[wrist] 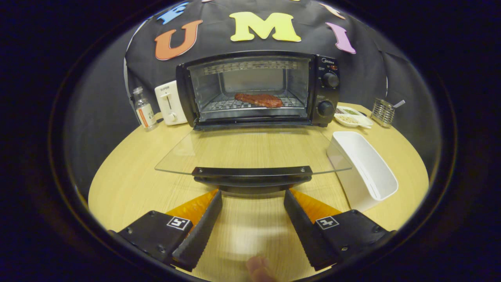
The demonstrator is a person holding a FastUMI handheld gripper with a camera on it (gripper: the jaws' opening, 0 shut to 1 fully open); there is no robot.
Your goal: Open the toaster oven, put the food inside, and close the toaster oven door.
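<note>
A black toaster oven (pixel 327 90) stands at the back of the round wooden table (pixel 125 184). Its glass door (pixel 250 150) lies folded down flat toward me, with the dark door handle (pixel 252 176) along its near edge. A reddish piece of meat (pixel 259 100) rests on the wire rack inside the oven. My gripper (pixel 252 196) is open, its fingertips just below and in front of the handle, one toward each end. Nothing is held between the fingers.
A white rectangular bin (pixel 366 172) stands right of the door. Behind it are a white dish of food (pixel 352 116) and a wire holder (pixel 382 111). Left of the oven are a white toaster (pixel 169 102) and a small bottle (pixel 144 109). A fingertip (pixel 260 270) shows below.
</note>
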